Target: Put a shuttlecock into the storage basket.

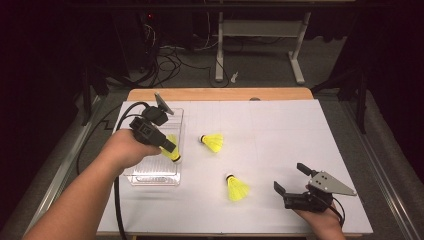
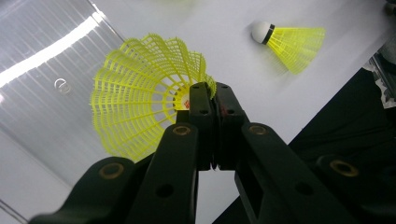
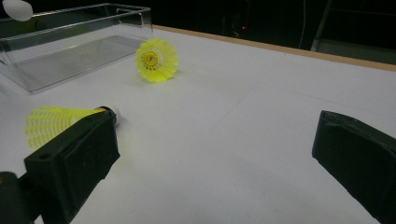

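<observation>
— Yellow plastic mesh skirt, white cork: why is that shuttlecock held by its edge?
— The left gripper, at middle left of the high view, has its fingers clamped tight on the skirt's rim, likely the easiest part to pinch. It hangs over the clear plastic box, so I judge a drop inside is meant.
— And the other two yellow shuttlecocks?
— One lies on the white worktop near the centre, another lower down, both outside the box.
— The right gripper?
— Lower right, fingers spread wide, holding nothing, probably waiting its turn.
</observation>
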`<move>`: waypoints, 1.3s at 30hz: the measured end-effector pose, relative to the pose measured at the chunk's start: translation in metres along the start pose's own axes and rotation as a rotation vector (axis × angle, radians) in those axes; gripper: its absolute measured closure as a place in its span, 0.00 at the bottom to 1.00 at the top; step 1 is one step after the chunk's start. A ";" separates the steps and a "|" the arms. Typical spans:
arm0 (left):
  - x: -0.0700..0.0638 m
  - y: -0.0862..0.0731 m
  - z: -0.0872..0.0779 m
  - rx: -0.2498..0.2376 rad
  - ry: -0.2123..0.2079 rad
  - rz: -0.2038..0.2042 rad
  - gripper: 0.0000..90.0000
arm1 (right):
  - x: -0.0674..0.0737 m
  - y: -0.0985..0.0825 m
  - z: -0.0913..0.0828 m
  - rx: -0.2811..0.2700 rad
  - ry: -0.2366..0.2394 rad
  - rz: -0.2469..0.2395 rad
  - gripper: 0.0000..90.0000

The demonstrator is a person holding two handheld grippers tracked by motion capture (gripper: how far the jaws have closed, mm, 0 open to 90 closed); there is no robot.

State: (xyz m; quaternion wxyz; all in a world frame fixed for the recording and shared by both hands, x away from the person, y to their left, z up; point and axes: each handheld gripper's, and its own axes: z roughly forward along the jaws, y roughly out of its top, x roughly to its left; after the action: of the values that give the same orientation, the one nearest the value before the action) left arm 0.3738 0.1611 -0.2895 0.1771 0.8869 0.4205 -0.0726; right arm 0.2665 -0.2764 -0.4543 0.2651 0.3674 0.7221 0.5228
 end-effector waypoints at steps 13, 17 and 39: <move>0.016 -0.012 -0.007 0.005 0.032 -0.040 0.98 | 0.000 0.000 0.000 0.000 0.000 0.001 0.01; 0.021 -0.016 -0.008 0.007 0.037 -0.054 0.98 | 0.000 0.000 0.000 0.000 0.000 0.001 0.01; 0.042 -0.028 0.000 0.028 0.047 -0.108 0.98 | 0.001 0.000 0.000 0.002 0.001 -0.003 0.01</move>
State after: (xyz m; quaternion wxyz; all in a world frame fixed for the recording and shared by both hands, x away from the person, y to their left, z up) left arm 0.3791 0.2075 -0.3079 0.1507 0.8667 0.4707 -0.0672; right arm 0.2664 -0.2758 -0.4545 0.2651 0.3665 0.7233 0.5218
